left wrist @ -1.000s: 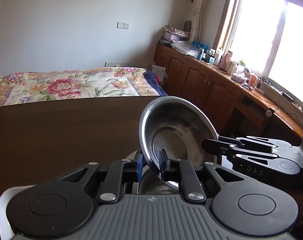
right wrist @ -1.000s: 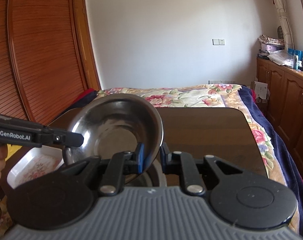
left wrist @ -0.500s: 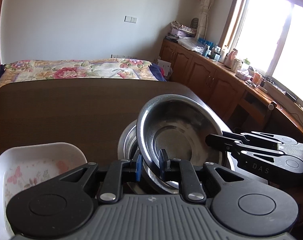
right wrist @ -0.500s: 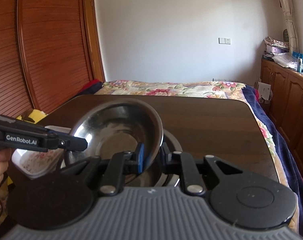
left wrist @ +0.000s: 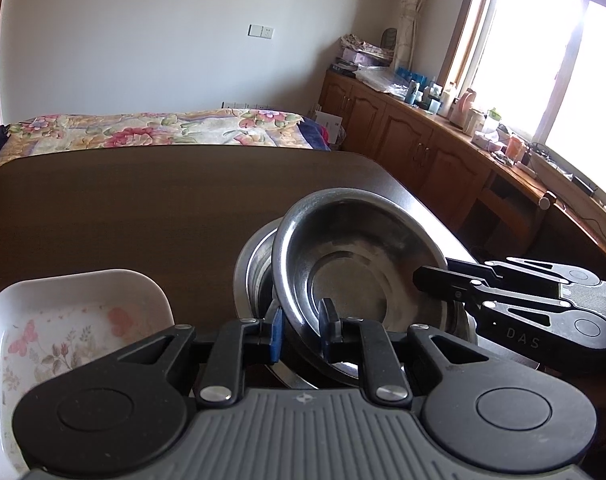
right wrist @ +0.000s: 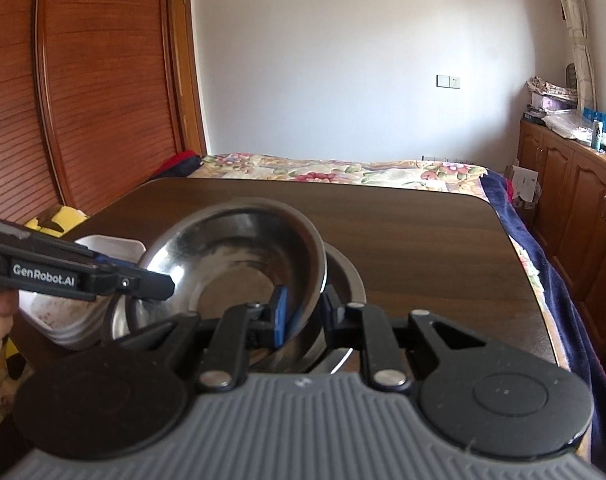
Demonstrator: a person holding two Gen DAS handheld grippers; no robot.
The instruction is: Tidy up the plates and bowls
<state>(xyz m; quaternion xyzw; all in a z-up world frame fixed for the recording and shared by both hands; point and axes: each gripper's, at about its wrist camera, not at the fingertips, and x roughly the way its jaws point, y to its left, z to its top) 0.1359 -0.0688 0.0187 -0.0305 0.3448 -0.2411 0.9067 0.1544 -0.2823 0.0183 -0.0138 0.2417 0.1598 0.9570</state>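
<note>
Two claws, one bowl: each is clenched on an opposite rim, so the load is shared and steady.
Left view, left claw [left wrist: 301, 330]: pinches the near rim of the top bowl [left wrist: 355, 264], tilted, partly inside a lower bowl [left wrist: 251, 264] on the surface [left wrist: 143, 200].
Left view, dish [left wrist: 63, 320]: one white floral dish, just beside the bowls.
Right view, right claw [right wrist: 305, 310]: grips the other rim, likely to nest the bowl squarely.
Right view, count: two steel bowls; the dish [right wrist: 115, 246] may be stacked, the view is unclear.
</note>
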